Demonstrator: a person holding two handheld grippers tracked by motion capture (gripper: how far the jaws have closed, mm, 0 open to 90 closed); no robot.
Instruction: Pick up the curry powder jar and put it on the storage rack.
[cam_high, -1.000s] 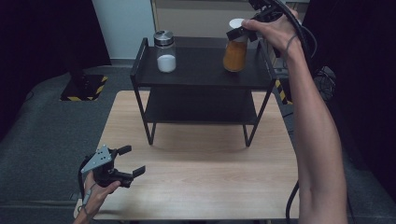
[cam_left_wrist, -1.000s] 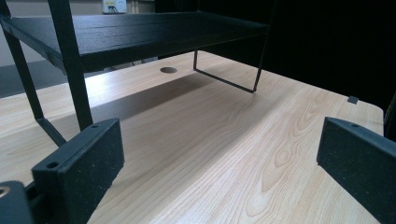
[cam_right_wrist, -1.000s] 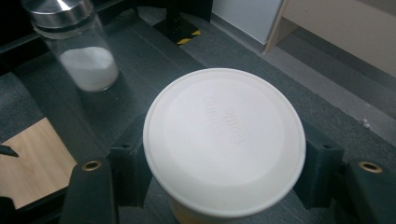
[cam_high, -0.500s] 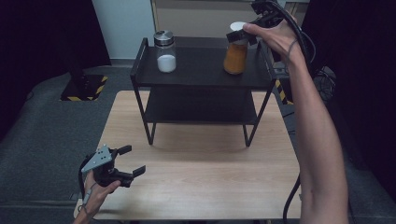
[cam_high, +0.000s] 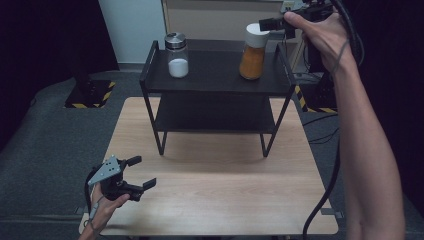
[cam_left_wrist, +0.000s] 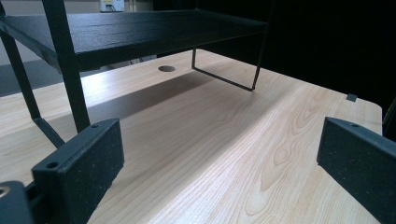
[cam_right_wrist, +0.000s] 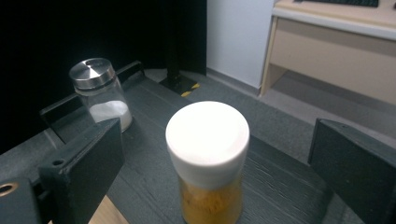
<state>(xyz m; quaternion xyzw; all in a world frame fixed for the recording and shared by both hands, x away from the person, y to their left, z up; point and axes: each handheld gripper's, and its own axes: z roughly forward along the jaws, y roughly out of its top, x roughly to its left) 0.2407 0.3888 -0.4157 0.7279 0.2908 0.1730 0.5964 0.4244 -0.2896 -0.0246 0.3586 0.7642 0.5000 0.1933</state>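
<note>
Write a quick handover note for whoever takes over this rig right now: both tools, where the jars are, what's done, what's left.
Right tool: jaws just opened, nothing gripped, beside the white cap of the orange spice jar.
Left tool: open, empty, low over the wooden table at its near left.
Orange spice jar stands upright on the top shelf of the black rack, right side; the white-powder jar stands at the left.
Done: orange jar placed and released.
Left: probably draw the right tool clear.

The base of the white-capped glass jar of orange powder (cam_right_wrist: 208, 161), between the right gripper's (cam_right_wrist: 215, 154) jaws, is cut off by the lower picture edge.
</note>
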